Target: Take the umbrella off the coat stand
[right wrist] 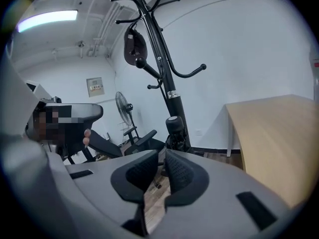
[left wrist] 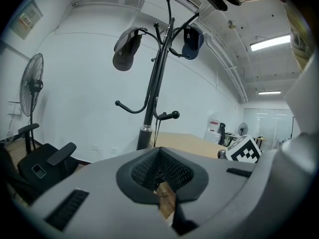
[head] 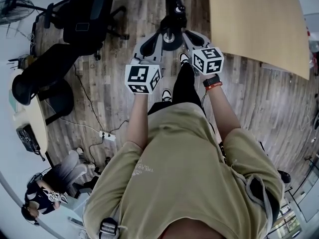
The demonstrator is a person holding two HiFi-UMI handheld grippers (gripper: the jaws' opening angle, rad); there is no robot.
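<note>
Left tongs (left wrist: 156,154): clenched, the pads meeting at their tips with nothing between them. They are held low in front of the person and aimed at the foot of the stand, probably to steady rather than to grasp.
Right tongs (right wrist: 162,159): parted by a slit with floorboards showing through, and empty. That gap looks too narrow for the umbrella's body, so they would have to widen first.
Marker cubes (head: 143,78): side by side above the person's knees, because the two tongs flank the stand's base.
Umbrella (right wrist: 174,126): the black folded cylinder low against the pole, under its silver ring, reads as the umbrella. It is on the stand and untouched; how it hangs is hidden.
Coat stand (left wrist: 152,98): upright just ahead, between the two tongs.
Lower hooks (left wrist: 172,115): these curve outward above the umbrella, so a straight lift could snag there.
Caps: a dark one (left wrist: 125,51) and a navy one (left wrist: 192,41) sit on the top hooks, and a jolt to the pole might shake them.
Table (right wrist: 271,133): close on the stand's right, limiting a swing that way.
Office chair (head: 84,21): on the stand's left, near.
Floor fan (left wrist: 31,86): by the far wall.
Seated person (head: 50,190): well apart, behind and to the left.
</note>
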